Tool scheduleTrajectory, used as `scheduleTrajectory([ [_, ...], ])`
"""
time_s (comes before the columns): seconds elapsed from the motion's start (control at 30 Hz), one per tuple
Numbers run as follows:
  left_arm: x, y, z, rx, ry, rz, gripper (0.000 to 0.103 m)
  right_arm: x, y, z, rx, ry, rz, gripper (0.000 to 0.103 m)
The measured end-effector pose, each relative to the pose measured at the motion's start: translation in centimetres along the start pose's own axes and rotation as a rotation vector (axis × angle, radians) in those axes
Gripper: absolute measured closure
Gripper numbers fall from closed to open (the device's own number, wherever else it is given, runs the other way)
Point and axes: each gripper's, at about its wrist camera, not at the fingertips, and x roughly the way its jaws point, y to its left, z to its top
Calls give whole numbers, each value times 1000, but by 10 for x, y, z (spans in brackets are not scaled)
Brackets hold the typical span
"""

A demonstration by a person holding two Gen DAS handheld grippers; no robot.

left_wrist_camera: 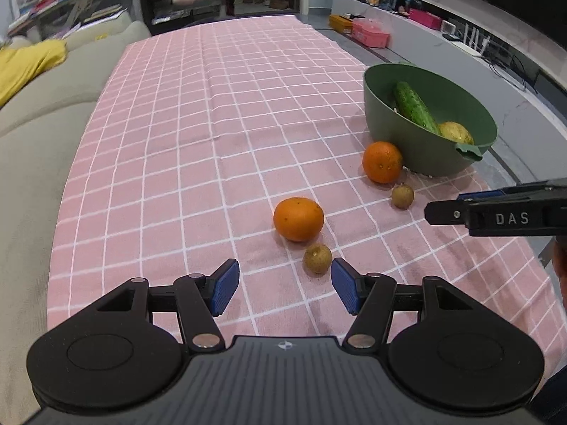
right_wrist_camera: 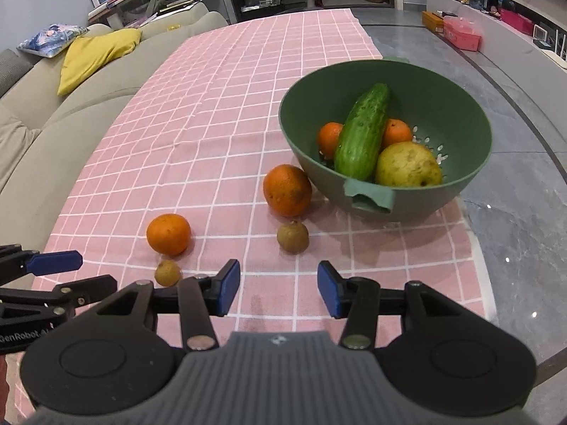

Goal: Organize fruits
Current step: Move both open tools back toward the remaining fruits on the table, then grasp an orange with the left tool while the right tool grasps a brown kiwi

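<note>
Because the green bowl (right_wrist_camera: 386, 191) already holds a cucumber (right_wrist_camera: 361, 131), a yellowish pear-like fruit (right_wrist_camera: 407, 164) and two small oranges (right_wrist_camera: 329, 138), it looks like the collecting place, and four pieces lie outside it on the cloth. One orange (right_wrist_camera: 287, 194) rests just beside the bowl's near wall, perhaps touching it, with a small brown fruit (right_wrist_camera: 292, 236) in front of it. A second orange (left_wrist_camera: 298, 218) and another small brown fruit (left_wrist_camera: 318, 258) lie farther from the bowl. The left gripper (left_wrist_camera: 285, 285) hovers with jaws wide and empty, the brown fruit just ahead of its right pad, likely its next pick. The right gripper (right_wrist_camera: 278, 288) is also parted and empty. The bowl stands at the edge of a pink checked tablecloth (left_wrist_camera: 198, 134) over grey stone; a beige sofa (right_wrist_camera: 46, 117) runs along the side away from it.
</note>
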Motion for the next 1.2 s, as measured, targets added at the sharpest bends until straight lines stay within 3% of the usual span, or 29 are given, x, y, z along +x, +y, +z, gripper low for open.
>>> scheduleTrajectory([
  [0.83,47,-3,25,12,-12,-87,33,44,4,9,26,21,-60,58],
  [1.2,63,5,28,-7,-2,-74,33,59,5,12,29,29,-73,61],
])
